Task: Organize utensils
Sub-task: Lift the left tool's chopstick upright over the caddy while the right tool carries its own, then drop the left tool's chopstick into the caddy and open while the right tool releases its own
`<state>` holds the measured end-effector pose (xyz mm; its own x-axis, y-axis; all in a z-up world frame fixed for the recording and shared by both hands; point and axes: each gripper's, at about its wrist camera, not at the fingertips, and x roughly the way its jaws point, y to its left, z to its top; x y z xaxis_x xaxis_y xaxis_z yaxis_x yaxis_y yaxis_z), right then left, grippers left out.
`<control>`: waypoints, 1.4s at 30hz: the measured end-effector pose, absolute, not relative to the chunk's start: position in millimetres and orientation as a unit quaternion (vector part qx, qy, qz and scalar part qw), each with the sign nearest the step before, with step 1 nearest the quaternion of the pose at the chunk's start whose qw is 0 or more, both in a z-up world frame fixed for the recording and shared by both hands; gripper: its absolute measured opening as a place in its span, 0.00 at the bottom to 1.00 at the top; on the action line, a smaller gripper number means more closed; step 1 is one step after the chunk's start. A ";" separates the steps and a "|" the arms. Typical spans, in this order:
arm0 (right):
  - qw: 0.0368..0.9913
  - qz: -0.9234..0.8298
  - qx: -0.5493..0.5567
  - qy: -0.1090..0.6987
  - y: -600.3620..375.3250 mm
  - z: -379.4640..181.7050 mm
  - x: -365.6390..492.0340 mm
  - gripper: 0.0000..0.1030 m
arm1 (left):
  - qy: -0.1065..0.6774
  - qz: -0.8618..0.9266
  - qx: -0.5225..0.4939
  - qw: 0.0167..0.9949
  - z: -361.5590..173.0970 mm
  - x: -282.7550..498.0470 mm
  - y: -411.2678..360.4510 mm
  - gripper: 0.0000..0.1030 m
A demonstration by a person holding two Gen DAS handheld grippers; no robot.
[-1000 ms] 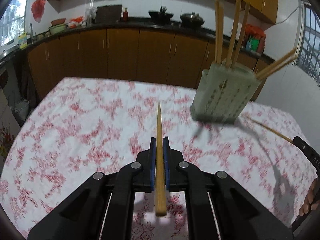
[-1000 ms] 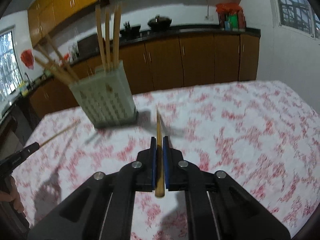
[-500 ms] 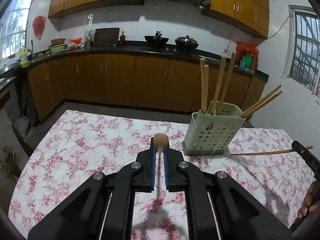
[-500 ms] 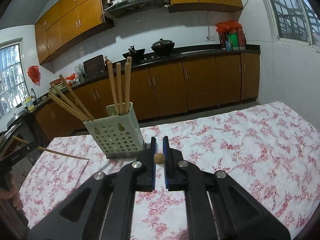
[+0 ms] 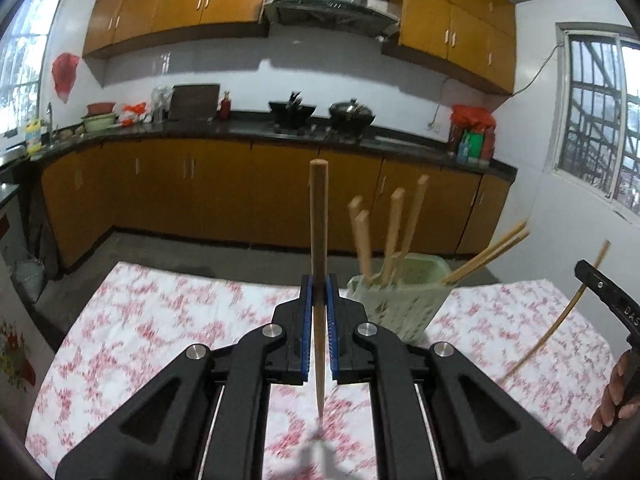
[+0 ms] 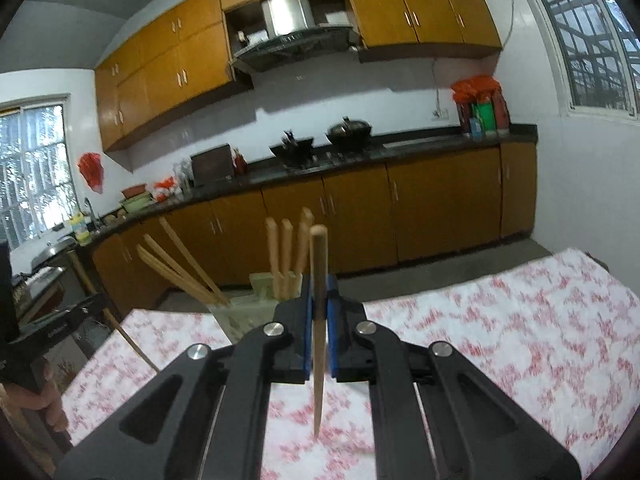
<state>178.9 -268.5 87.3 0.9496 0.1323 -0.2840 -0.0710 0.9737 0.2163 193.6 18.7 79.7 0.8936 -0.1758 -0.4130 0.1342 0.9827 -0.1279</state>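
Both chopsticks [image 5: 319, 240] now tipped upright, floral tablecloth [image 5: 160, 320], orange kitchen cabinets [image 5: 180, 188]

both my wrist cameras look along their fingers, close above the table [image 5: 152, 320], sharing the green holder [image 5: 404, 300] and kitchen counter [image 6: 400, 148].

The worktop [image 5: 168, 320] wears a white cloth printed with red flowers [image 6: 520, 332]. A pale green perforated holder [image 5: 404, 300] stands directly on it, near the cloth's far edge, chopsticks upright inside.
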 end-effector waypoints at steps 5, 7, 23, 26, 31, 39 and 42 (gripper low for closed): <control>0.986 0.071 0.105 0.109 -260.3 121.1 179.3 0.08 | 0.180 -0.103 -0.049 0.977 109.1 197.5 0.3 0.07; 0.988 0.076 0.104 0.088 -255.5 136.2 181.2 0.08 | 0.161 -0.111 -0.053 0.979 122.5 200.3 -7.1 0.07; 0.993 0.038 0.108 -0.039 -234.4 191.1 255.0 0.08 | 0.035 -0.105 -0.059 0.992 152.3 247.6 -49.4 0.07; 0.994 0.036 0.105 -0.019 -231.1 175.4 275.0 0.08 | 0.047 -0.107 -0.063 0.991 137.2 260.2 -52.1 0.07; 0.994 0.035 0.104 0.020 -227.4 150.3 296.0 0.08 | 0.080 -0.112 -0.078 0.987 112.3 268.5 -48.3 0.07; 0.991 0.044 0.116 0.057 -231.3 134.6 296.5 0.19 | 0.104 -0.114 -0.086 0.984 106.6 263.3 -35.2 0.08; 0.991 0.044 0.117 0.055 -233.1 136.0 287.6 0.22 | 0.106 -0.113 -0.088 0.984 112.5 261.3 -31.2 0.11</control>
<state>287.6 -233.1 136.0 0.9900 0.0996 -0.0995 -0.0737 0.9689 0.2361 261.2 -31.2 112.5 0.9520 -0.2415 -0.1883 0.2045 0.9590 -0.1963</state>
